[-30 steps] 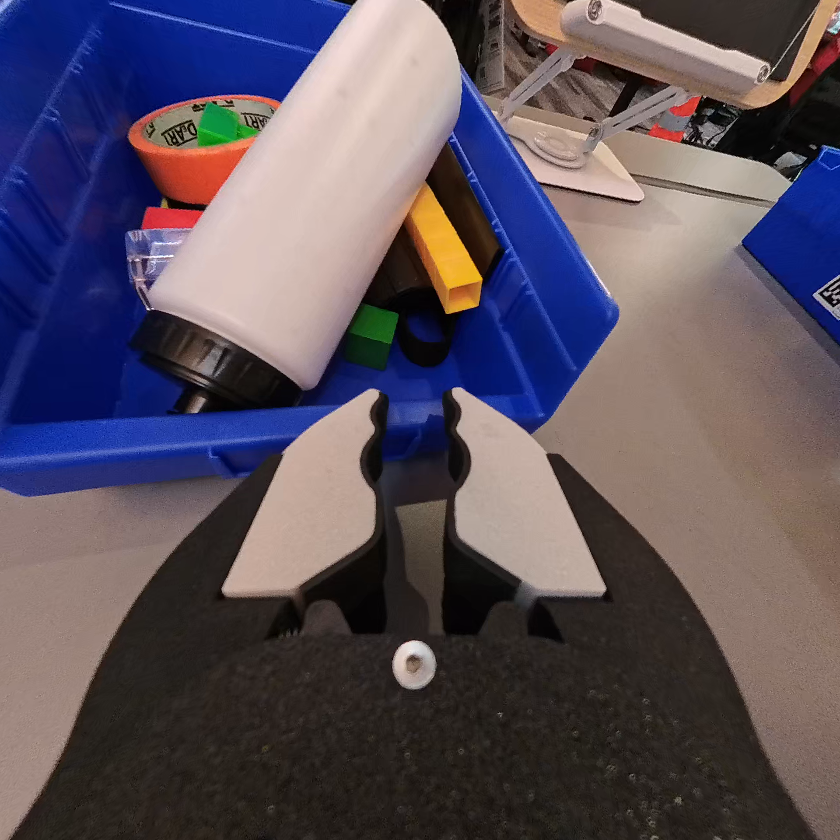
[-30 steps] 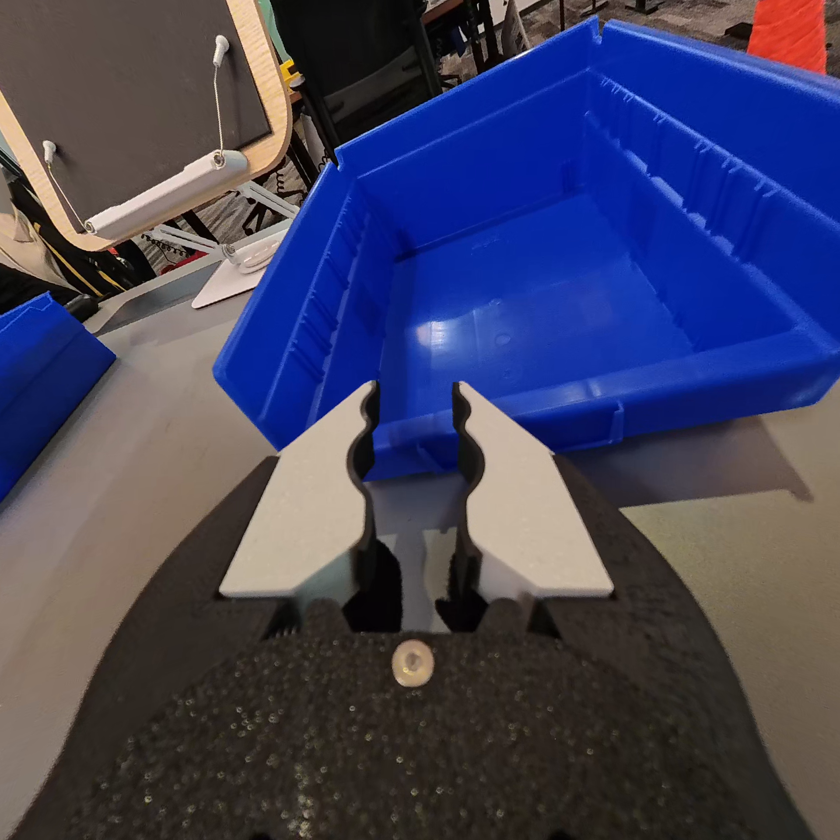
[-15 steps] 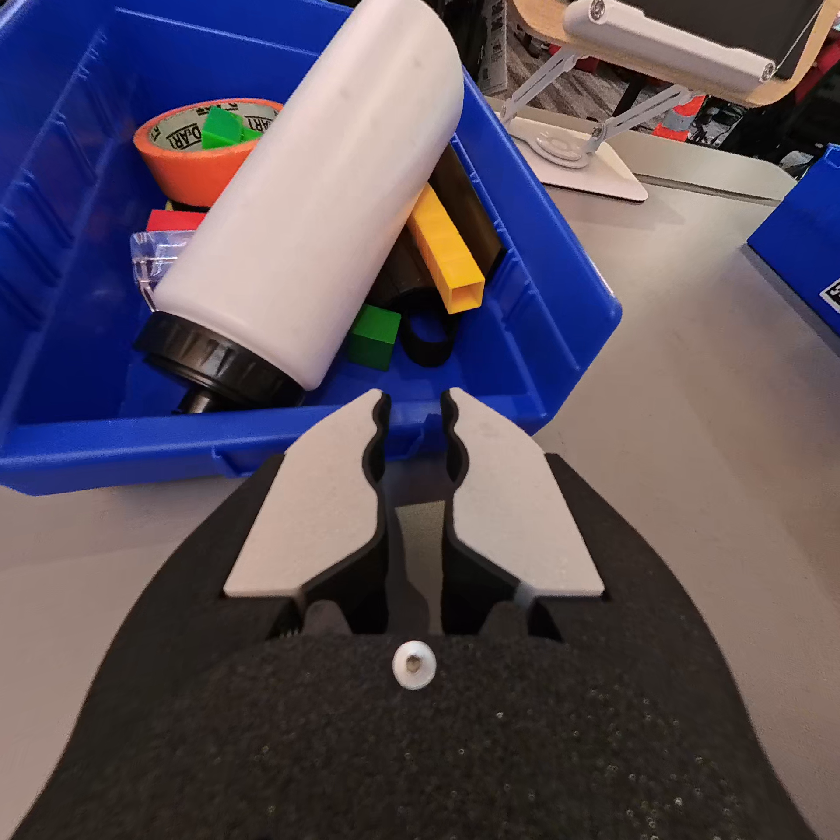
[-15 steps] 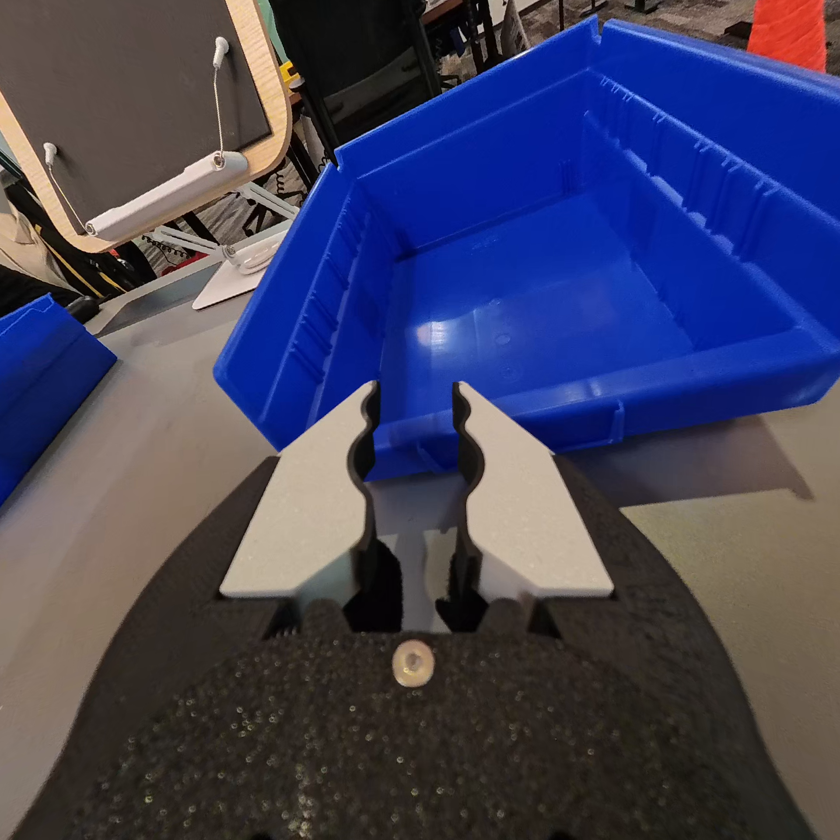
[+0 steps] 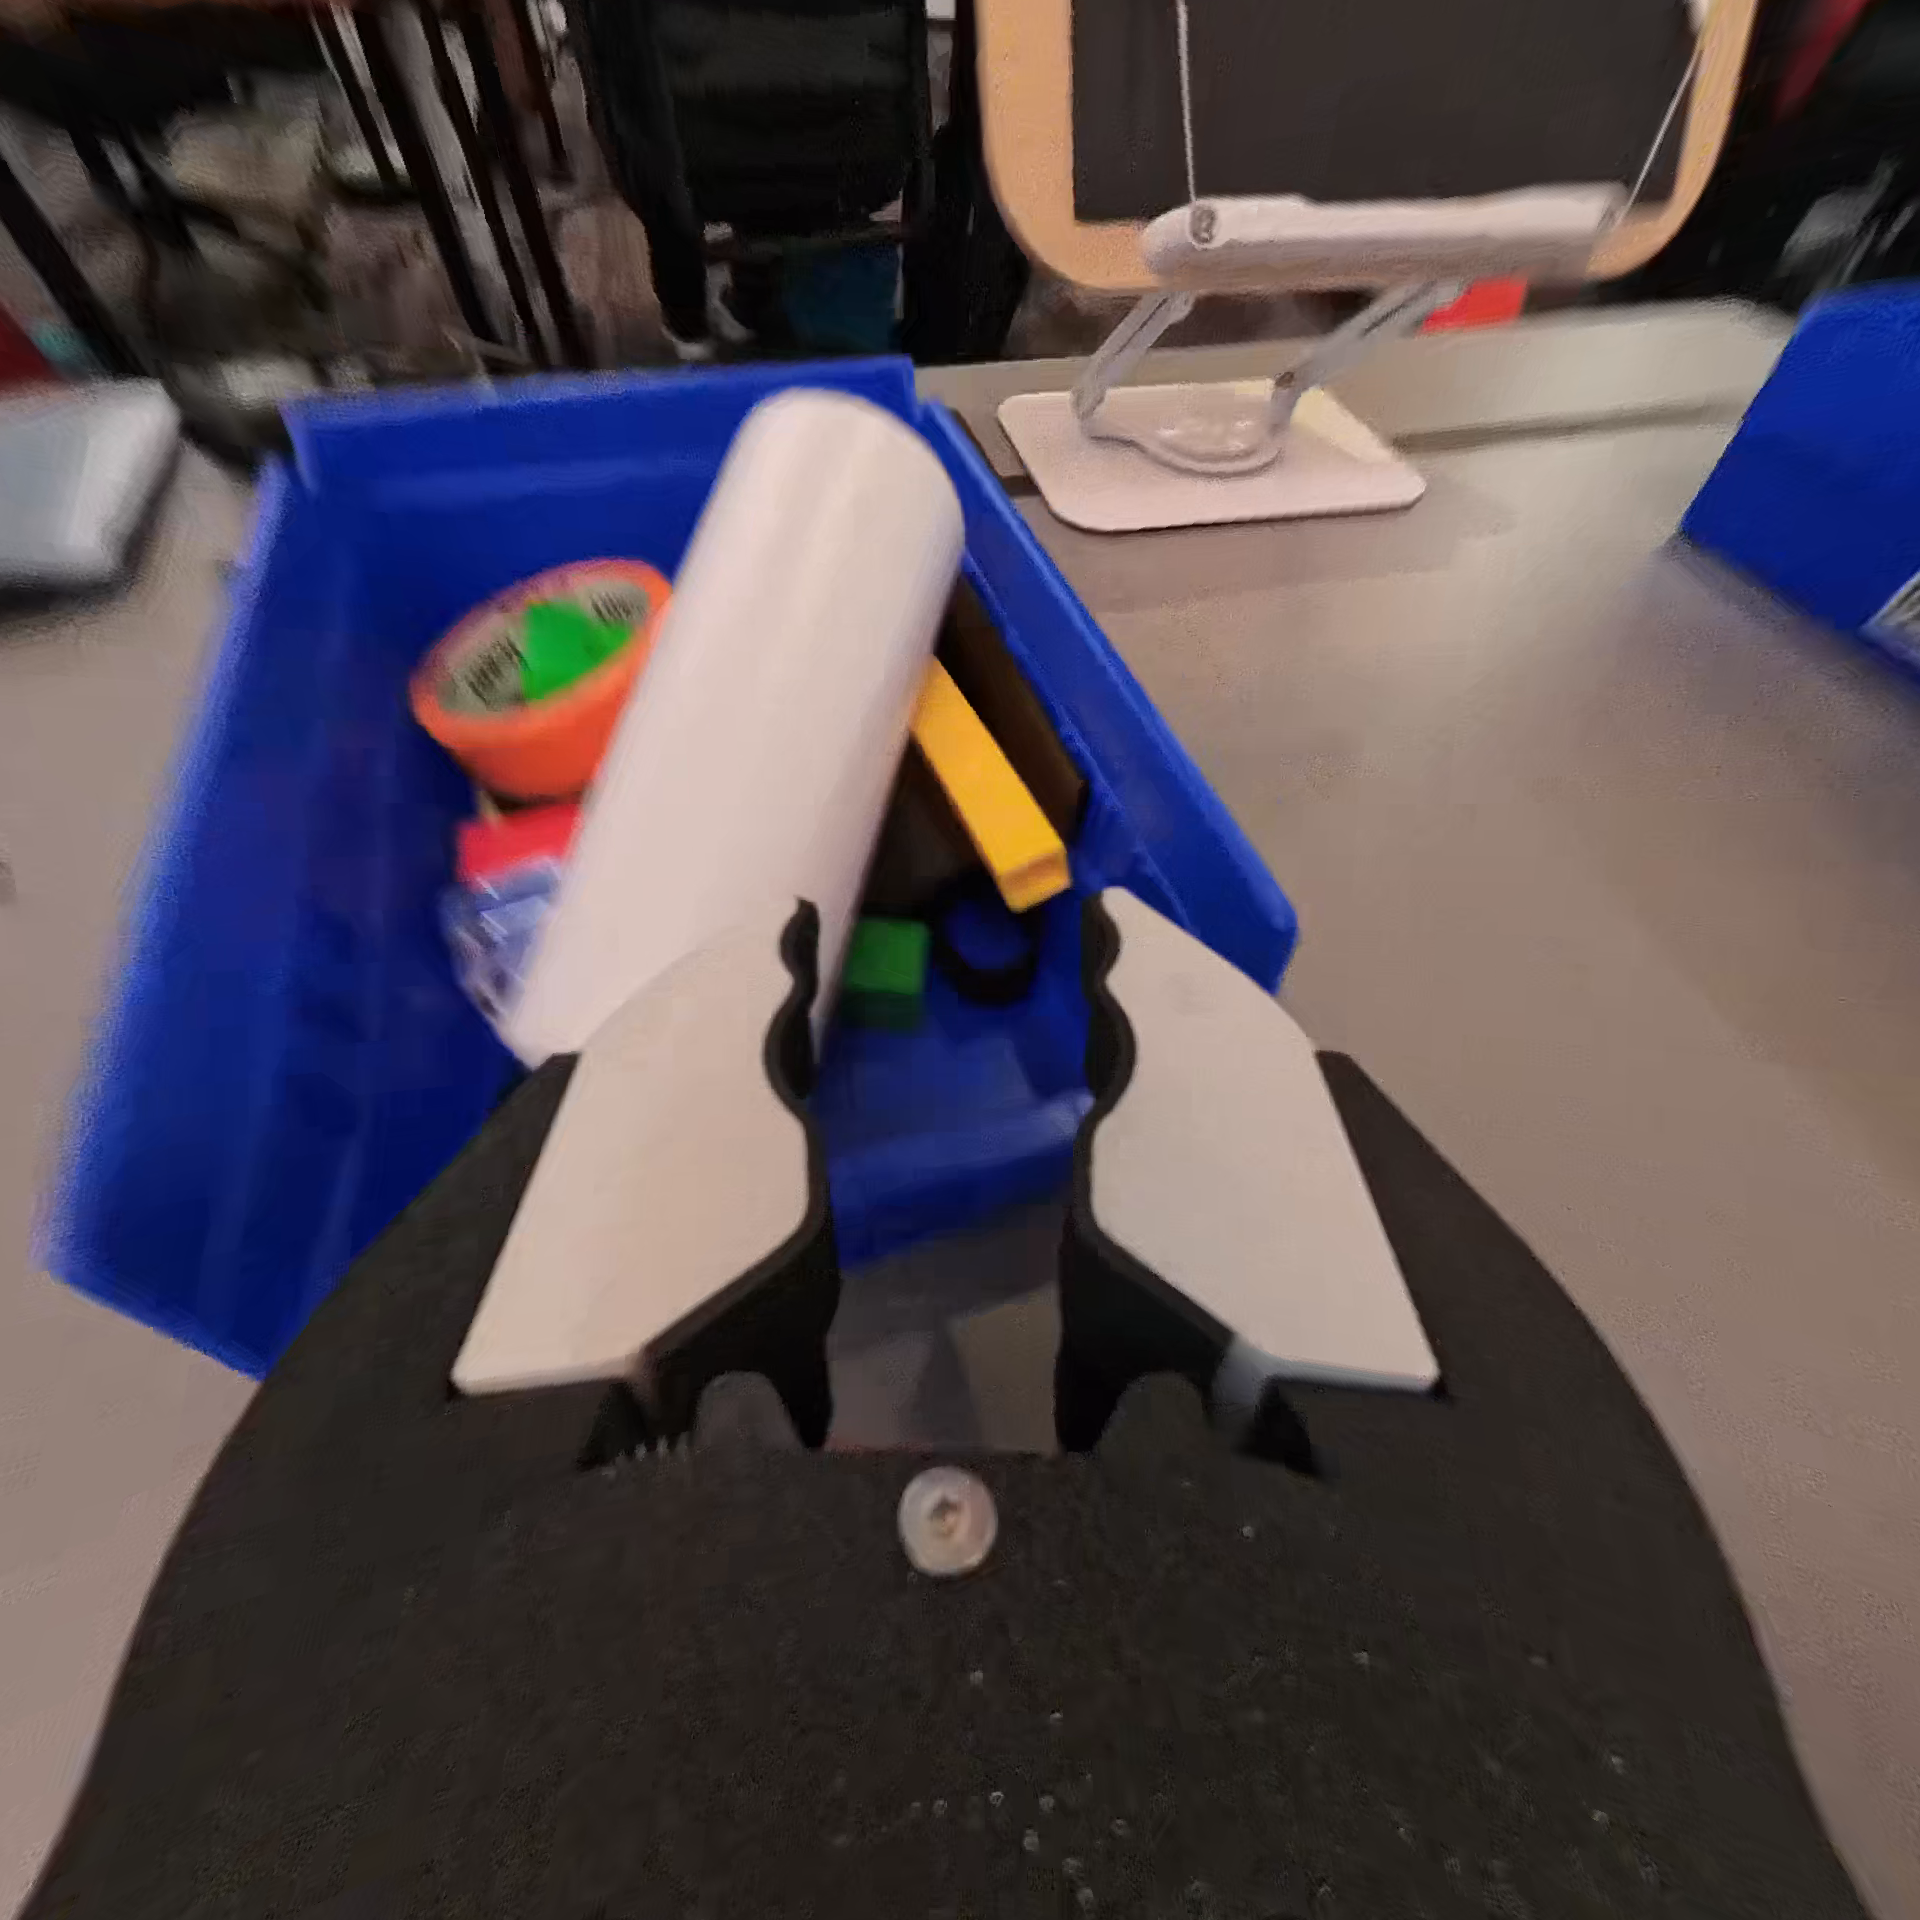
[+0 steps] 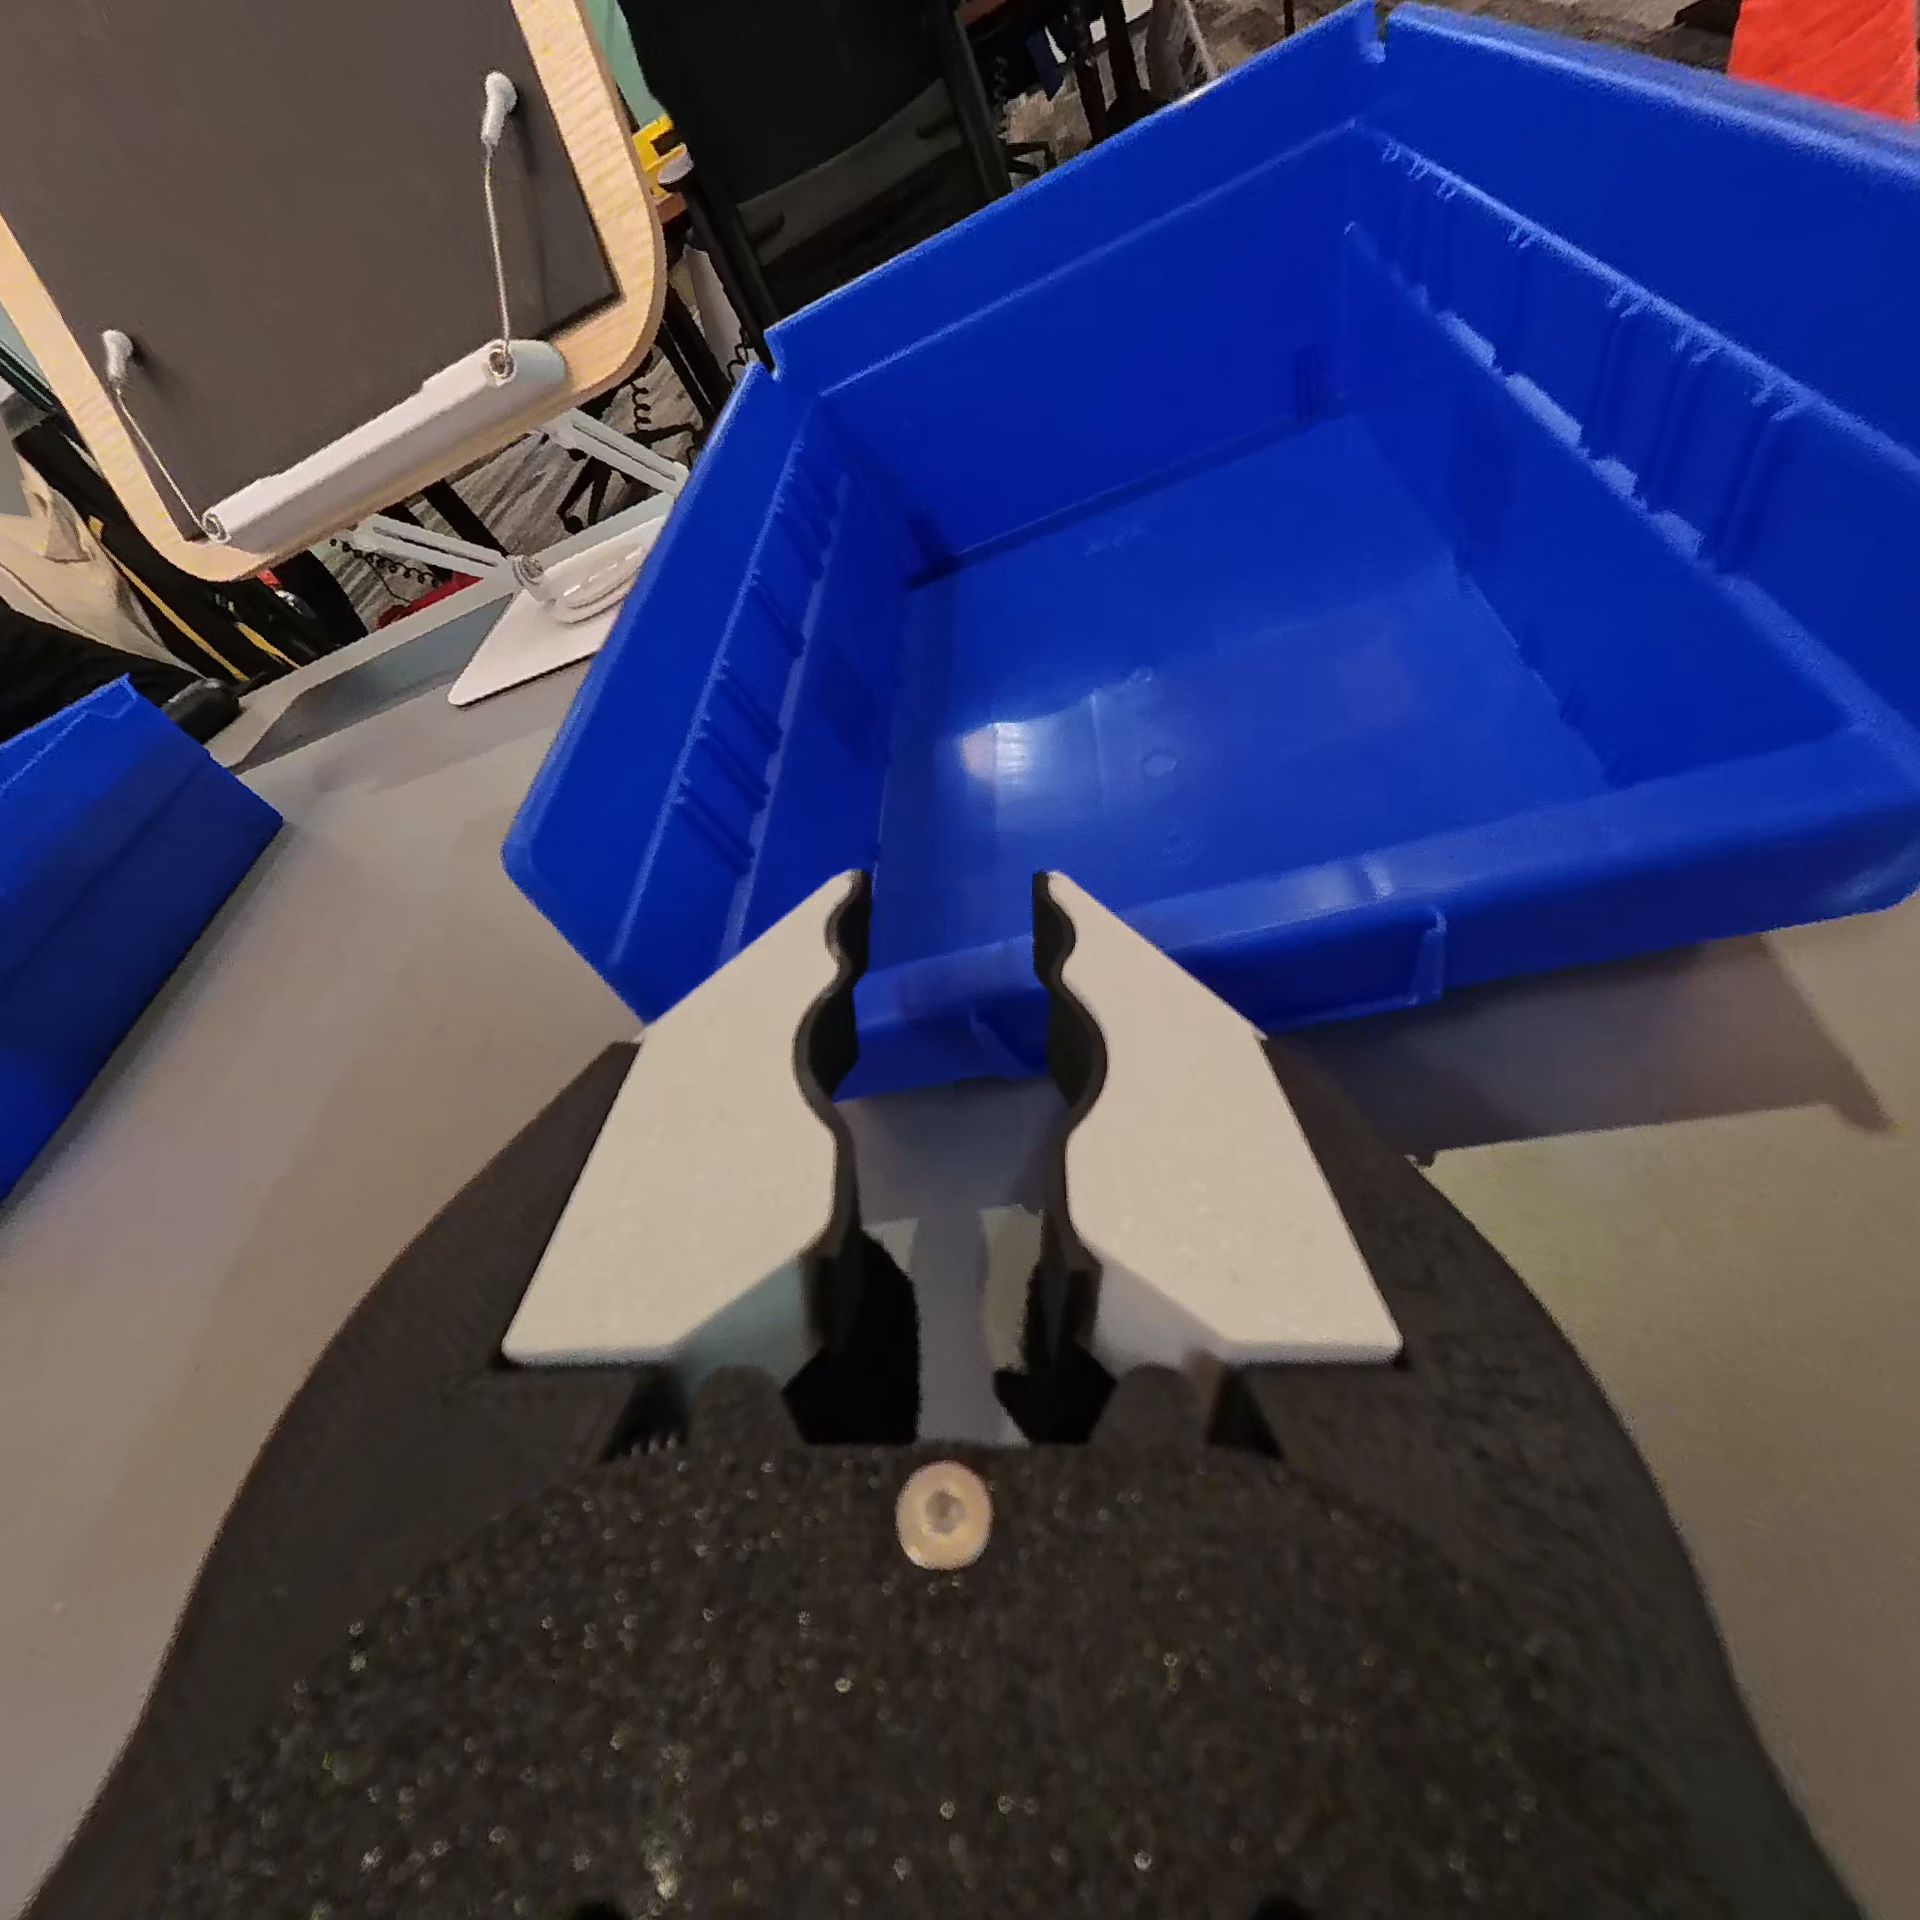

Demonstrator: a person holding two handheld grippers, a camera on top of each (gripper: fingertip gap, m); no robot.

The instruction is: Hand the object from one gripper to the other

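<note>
In the left wrist view a blue bin [image 5: 301,831] holds a white bottle [image 5: 769,707] lying at a slant, an orange tape roll [image 5: 530,717], a yellow block [image 5: 987,800], a green block [image 5: 883,971], a red piece and a black ring. My left gripper [image 5: 951,914] is open and empty, over the bin's near right corner, its left finger in front of the bottle's lower end. The view is blurred. My right gripper [image 6: 951,883] is open by a narrow gap and empty, just before the near wall of an empty blue bin [image 6: 1299,727].
A wood-framed dark board on a white stand [image 5: 1226,457] is at the back of the grey table; it also shows in the right wrist view [image 6: 312,260]. The other bin's corner shows at the right [image 5: 1829,468] and at the left [image 6: 104,883]. There is about 55 cm between the tips of the two grippers.
My left gripper has opened wider and risen and pulled back, so the filled bin looks smaller and lower. My right gripper and its view have hardly changed.
</note>
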